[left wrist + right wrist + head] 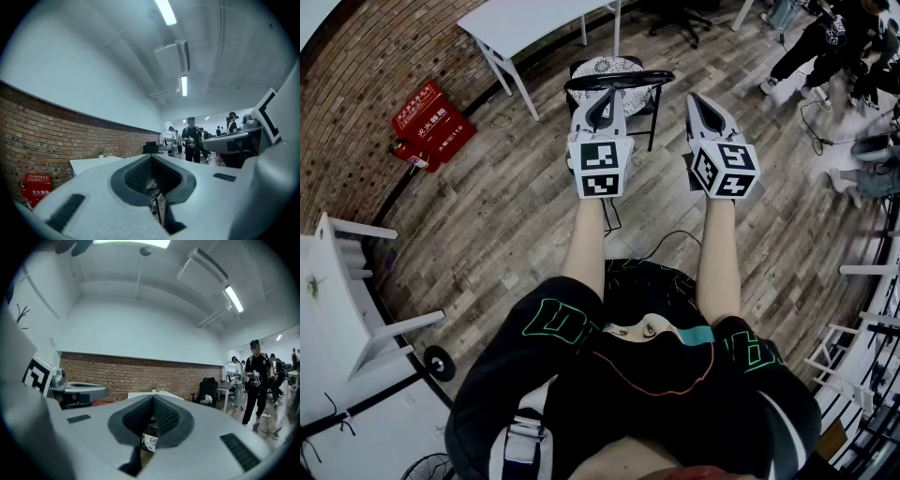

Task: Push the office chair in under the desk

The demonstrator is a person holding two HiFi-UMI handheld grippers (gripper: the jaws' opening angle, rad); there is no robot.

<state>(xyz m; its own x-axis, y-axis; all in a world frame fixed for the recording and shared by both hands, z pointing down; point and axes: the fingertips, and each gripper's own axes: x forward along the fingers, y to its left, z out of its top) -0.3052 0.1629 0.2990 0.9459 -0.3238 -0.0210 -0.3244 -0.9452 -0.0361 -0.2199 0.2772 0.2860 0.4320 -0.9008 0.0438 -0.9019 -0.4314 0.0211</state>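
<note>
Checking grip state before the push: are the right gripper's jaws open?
No, the right gripper is closed tip to tip in its own view, with nothing held between.

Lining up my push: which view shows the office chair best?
Head view: the office chair shows from above, backrest and patterned seat. Left gripper view shows only a thin frame sliver below its shut jaws; right gripper view, a scrap of patterned seat.

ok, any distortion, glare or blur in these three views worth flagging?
Head view: strong fisheye, the brick wall bows into an arc, and the office chair is reasonably sharp. Left gripper view: ceiling light blown out, dark round vignette, left tool close and soft. Right gripper view: same vignette, light strip clipped.
</note>
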